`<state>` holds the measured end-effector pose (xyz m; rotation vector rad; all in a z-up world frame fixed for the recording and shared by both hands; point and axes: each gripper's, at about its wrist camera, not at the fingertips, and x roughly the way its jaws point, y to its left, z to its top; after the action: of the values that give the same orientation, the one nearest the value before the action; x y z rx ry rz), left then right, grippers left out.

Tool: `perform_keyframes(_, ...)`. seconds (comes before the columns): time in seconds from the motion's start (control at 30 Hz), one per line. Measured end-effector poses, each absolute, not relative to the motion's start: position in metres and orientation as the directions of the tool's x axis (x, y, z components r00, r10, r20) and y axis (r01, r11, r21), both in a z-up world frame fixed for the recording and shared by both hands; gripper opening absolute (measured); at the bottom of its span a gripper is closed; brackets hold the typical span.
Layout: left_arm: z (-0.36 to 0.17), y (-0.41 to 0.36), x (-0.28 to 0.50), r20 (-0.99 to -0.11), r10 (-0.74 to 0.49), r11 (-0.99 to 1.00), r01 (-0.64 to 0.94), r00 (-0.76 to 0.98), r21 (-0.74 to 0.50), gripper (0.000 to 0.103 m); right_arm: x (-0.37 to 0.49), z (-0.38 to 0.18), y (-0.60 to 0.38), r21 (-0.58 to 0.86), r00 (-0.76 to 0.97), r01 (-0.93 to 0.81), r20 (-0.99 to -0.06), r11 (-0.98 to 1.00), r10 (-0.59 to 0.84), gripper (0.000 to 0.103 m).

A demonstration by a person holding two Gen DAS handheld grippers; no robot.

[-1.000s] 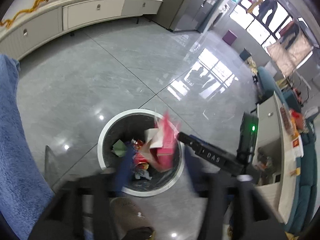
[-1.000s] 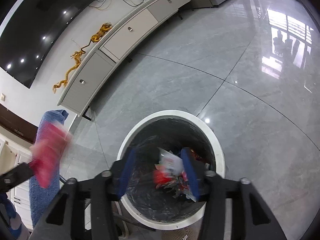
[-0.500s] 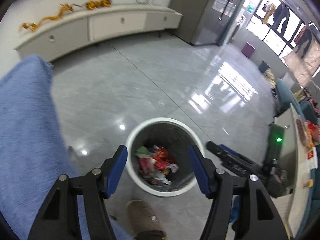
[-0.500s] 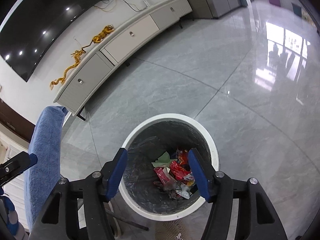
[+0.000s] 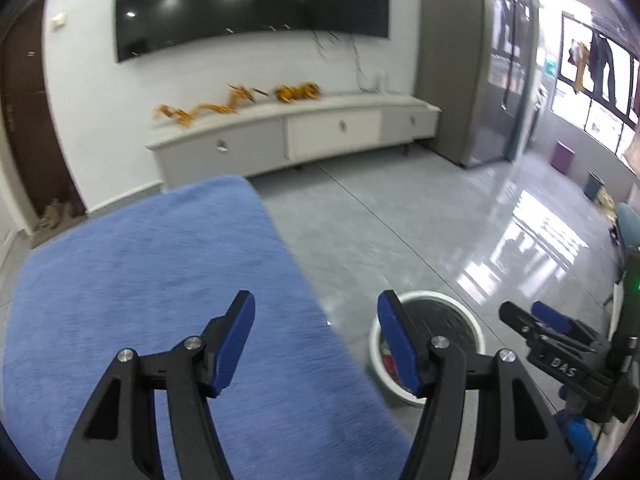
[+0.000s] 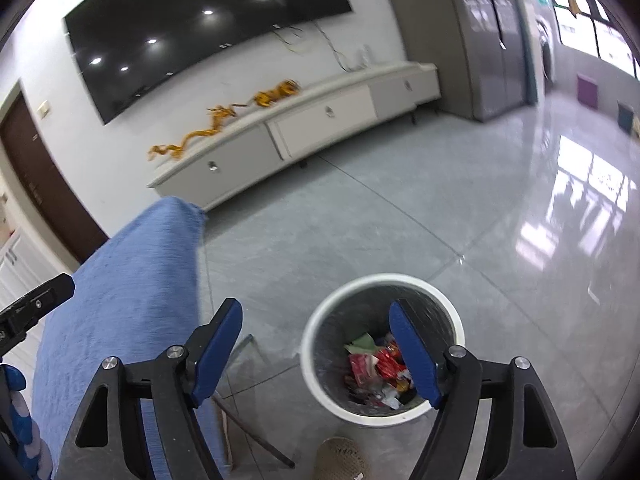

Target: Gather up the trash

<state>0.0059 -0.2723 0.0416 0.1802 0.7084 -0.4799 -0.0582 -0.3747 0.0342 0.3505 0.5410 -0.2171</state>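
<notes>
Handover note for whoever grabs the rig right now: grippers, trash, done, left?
Left gripper: open, nothing between its fingers, over the blue cloth surface.
Right gripper: jaws have just been opening, nothing between them, above the bin.
White trash bin: upright on the grey floor, black liner, red and green wrappers inside.
Done: trash is in the bin.
Left: no loose trash visible in either view; look around for more.

bin (image 6: 316, 344) mouth: unobstructed | left: blue cloth (image 6: 120, 300) | floor (image 6: 440, 208) beyond: open
</notes>
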Motion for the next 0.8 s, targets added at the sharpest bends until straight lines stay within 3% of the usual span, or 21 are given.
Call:
perform_keyframes(0.13,0.059,-0.233,-0.005,-0.615,-0.336,0.901,0.433,0.713,0.010,0.062,-0.061,0.056,-0.340,0.229,0.858,0.241,-0.504,0.943,-0.098,0.079)
perform_keyframes(0.27,0.068,-0.197,-0.019,-0.575,-0.307,0.923,0.384,0.759,0.014,0.072,-0.065,0.068,-0.308,0.194,0.875,0.203,-0.477,0.960,-0.089,0.082)
perform_keyframes(0.5,0.070,-0.149,-0.030,-0.551,-0.262,0.952,0.306,0.793,-0.013,0.075,-0.073,0.074,-0.266,0.127,0.891,0.170,-0.444,0.977,-0.098,0.087)
perform_keyframes(0.8,0.073,-0.137,-0.041,-0.539,-0.240,0.960,0.278,0.807,-0.012,0.077,-0.081,0.078,-0.254,0.059,0.902,0.199,-0.401,0.978,-0.159,0.103)
